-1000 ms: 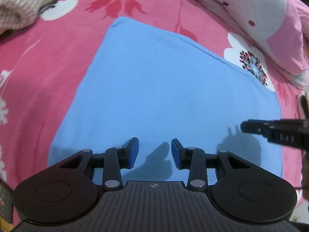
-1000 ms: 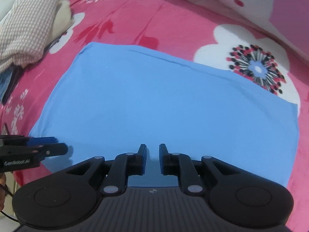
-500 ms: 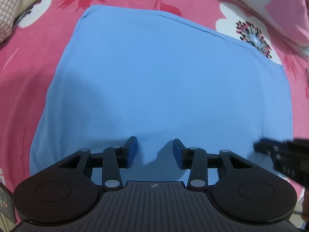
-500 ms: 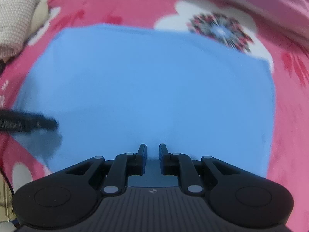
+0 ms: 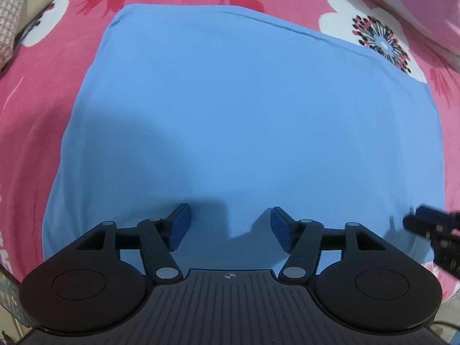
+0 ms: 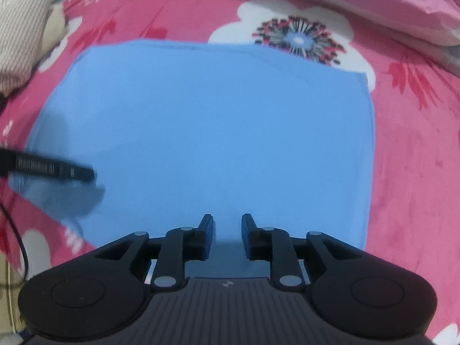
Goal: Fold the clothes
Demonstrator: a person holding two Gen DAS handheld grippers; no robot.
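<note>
The pink floral bedcover (image 5: 43, 92) carries the blue garment (image 5: 244, 120), which lies flat as a smooth rectangle with a seam along its far edge; this fits either a finished fold or a stage between folds. The left gripper (image 5: 230, 227) stands wide and empty above the near edge. The right gripper (image 6: 228, 235) stands narrowly parted, empty.
</note>
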